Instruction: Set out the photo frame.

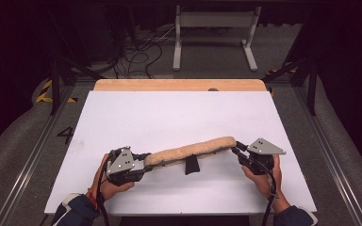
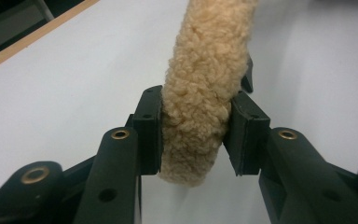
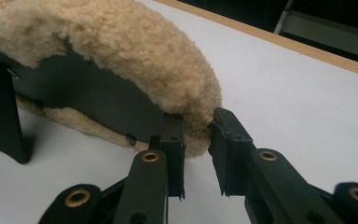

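Observation:
A long tan fleece pad (image 1: 191, 150) with a dark underside stretches across the near part of the white board (image 1: 179, 113). A short black strap (image 1: 192, 165) hangs under its middle. My left gripper (image 1: 146, 162) is shut on the pad's left end. In the left gripper view both pads squeeze the fleece (image 2: 200, 93) between them, at the left gripper (image 2: 193, 135). My right gripper (image 1: 237, 149) holds the pad's right end. In the right gripper view its jaws pinch the fleece tip (image 3: 168, 70) at the right gripper (image 3: 196, 140), with the dark lining (image 3: 88, 98) to the left.
A wooden edge (image 1: 179, 84) runs along the far side of the board. Beyond it on the floor stand a white metal frame (image 1: 214, 28) and loose cables (image 1: 141, 52). Dark metal rails (image 1: 320, 136) flank the table. A person's hands and sleeves enter from the bottom.

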`<control>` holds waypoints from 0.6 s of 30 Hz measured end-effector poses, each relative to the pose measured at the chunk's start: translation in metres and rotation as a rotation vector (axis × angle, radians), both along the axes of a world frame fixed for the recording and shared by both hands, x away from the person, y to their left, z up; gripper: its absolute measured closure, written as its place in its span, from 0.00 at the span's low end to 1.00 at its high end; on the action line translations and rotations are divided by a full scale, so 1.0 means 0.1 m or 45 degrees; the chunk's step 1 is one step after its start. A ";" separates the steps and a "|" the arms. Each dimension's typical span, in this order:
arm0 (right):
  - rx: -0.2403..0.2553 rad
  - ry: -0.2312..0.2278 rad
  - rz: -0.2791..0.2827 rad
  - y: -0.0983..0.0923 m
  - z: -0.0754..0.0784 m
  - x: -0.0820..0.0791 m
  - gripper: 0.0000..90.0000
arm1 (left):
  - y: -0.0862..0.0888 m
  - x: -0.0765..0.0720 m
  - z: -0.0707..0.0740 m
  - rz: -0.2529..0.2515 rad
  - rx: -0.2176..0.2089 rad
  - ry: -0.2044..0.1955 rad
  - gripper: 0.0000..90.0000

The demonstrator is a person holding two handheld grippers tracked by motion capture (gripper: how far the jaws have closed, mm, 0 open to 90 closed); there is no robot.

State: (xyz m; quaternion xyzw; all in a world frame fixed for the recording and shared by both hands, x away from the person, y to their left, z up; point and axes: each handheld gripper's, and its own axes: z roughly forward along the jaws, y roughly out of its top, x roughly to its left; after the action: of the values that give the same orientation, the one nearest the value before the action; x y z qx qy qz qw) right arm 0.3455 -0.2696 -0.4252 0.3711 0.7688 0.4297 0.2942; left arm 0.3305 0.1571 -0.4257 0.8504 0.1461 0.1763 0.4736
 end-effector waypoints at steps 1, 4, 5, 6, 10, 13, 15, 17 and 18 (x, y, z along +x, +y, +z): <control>0.003 -0.001 0.002 0.00 0.00 0.02 0.84 | -0.01 -0.02 0.00 0.003 -0.001 -0.005 0.70; 0.012 -0.002 -0.002 0.01 0.00 0.10 0.84 | -0.03 -0.05 0.00 -0.006 0.015 -0.016 0.71; 0.013 -0.005 -0.003 0.01 -0.01 0.12 0.85 | -0.04 -0.06 0.00 -0.007 0.021 -0.023 0.71; 0.013 -0.005 -0.003 0.01 -0.01 0.12 0.85 | -0.04 -0.06 0.00 -0.007 0.021 -0.023 0.72; 0.019 -0.003 -0.005 0.02 -0.01 0.19 0.85 | -0.09 -0.13 0.01 -0.011 0.052 -0.069 0.73; 0.021 -0.005 -0.015 0.02 -0.01 0.22 0.85 | -0.13 -0.18 0.01 -0.004 0.079 -0.107 0.73; 0.027 -0.004 -0.022 0.03 -0.02 0.23 0.85 | -0.14 -0.19 0.01 -0.011 0.090 -0.119 0.74; 0.026 -0.001 -0.025 0.02 -0.02 0.24 0.85 | -0.15 -0.21 0.01 -0.010 0.097 -0.125 0.74; 0.026 -0.001 -0.025 0.02 -0.02 0.24 0.85 | -0.15 -0.21 0.01 -0.010 0.097 -0.125 0.74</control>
State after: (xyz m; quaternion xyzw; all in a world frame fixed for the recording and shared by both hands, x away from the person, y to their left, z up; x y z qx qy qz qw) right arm 0.3692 -0.2677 -0.4268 0.3814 0.7606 0.4347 0.2949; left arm 0.3098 0.1416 -0.4249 0.8589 0.1124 0.2212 0.4481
